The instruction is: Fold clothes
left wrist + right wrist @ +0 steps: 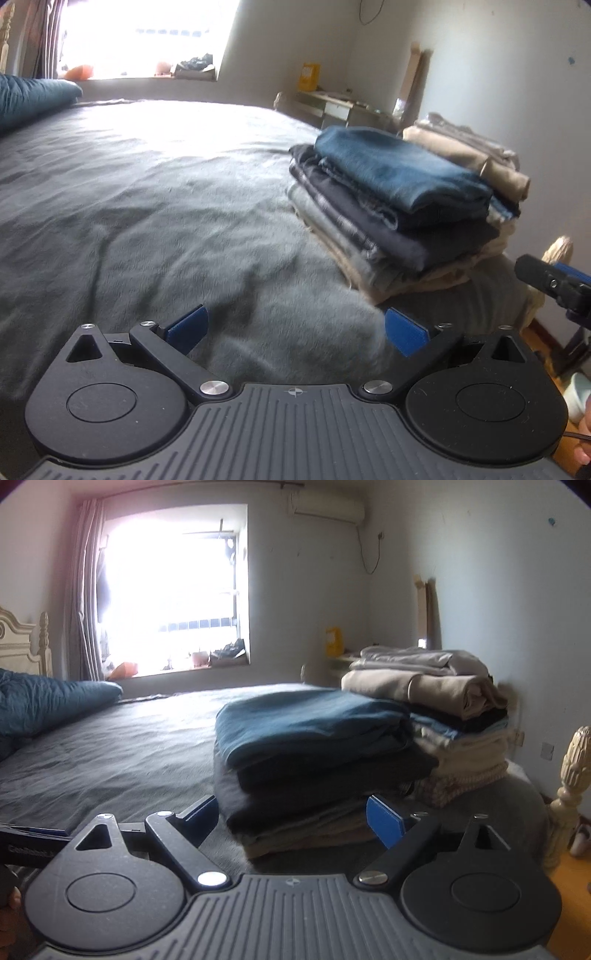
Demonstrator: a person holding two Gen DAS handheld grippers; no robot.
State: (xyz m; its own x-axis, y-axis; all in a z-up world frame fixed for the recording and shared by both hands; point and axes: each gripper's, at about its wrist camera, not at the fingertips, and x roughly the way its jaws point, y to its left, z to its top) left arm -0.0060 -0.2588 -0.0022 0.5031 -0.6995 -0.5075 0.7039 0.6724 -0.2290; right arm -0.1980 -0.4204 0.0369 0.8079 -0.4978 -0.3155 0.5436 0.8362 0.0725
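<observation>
Left wrist view: the left gripper (295,334) hangs low over the grey bed (140,206), jaws spread wide with nothing between them. At two o'clock sits a folded stack (391,214), a blue garment (402,173) squared on top, dark and pale layers beneath. Behind it, nearer three o'clock, a second stack (476,162) in beige. The right gripper's tip pokes in at four o'clock.

Right wrist view: the right gripper (295,819) is also spread wide and empty, with the folded stack (317,760) dead ahead at twelve o'clock, its lowest layers sitting just beyond the fingertips. The beige pile (436,690) rises at one o'clock. No loose garment shows on the bed (110,746).

So the clothes in view lie folded and stacked; whether more wait out of frame, I cannot tell. If the stack gets handled, my read is to grip low and on both sides, keeping it level so layers don't slide.
</observation>
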